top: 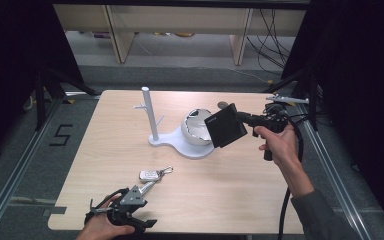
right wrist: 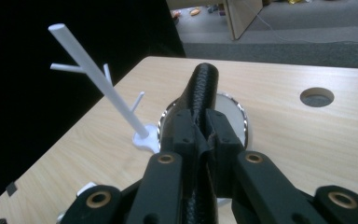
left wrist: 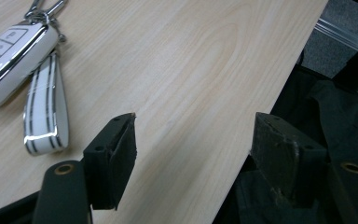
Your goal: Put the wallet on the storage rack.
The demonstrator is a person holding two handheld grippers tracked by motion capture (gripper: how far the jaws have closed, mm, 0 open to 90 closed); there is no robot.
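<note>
Wallet [top: 225,125]: black, flat, textured leather, clamped edge-on in the right claw [right wrist: 204,140], whose jaws are closed tight on its spine. Held in the air, tilted, just above and beside the white bowl [top: 197,126] on the stand's base. Judged reason for the hold: an edge grip keeps the flat face free, so the piece can be lowered into the bowl.

Right hand [top: 279,142]: wrapped round the claw's handle, reaching in from the tabletop's right edge.

Stand [top: 150,116]: white, upright post with short side pegs, sharing one base with the bowl; mid-tabletop.

Left claw [left wrist: 193,140]: jaws wide apart, gripping nothing, resting low at the tabletop's [top: 240,195] near edge, apparently idle.

Key fob [left wrist: 9,58]: white, with striped strap [left wrist: 42,112] and metal ring, lying flat just ahead of the left claw, untouched.

View notes: high view gives the wallet's broad face and its place relative to the bowl; right gripper view shows it as a thin edge and confirms the pinch, plus a round hole [right wrist: 317,96] in the tabletop. Left gripper view gives fob buttons and strap detail.
</note>
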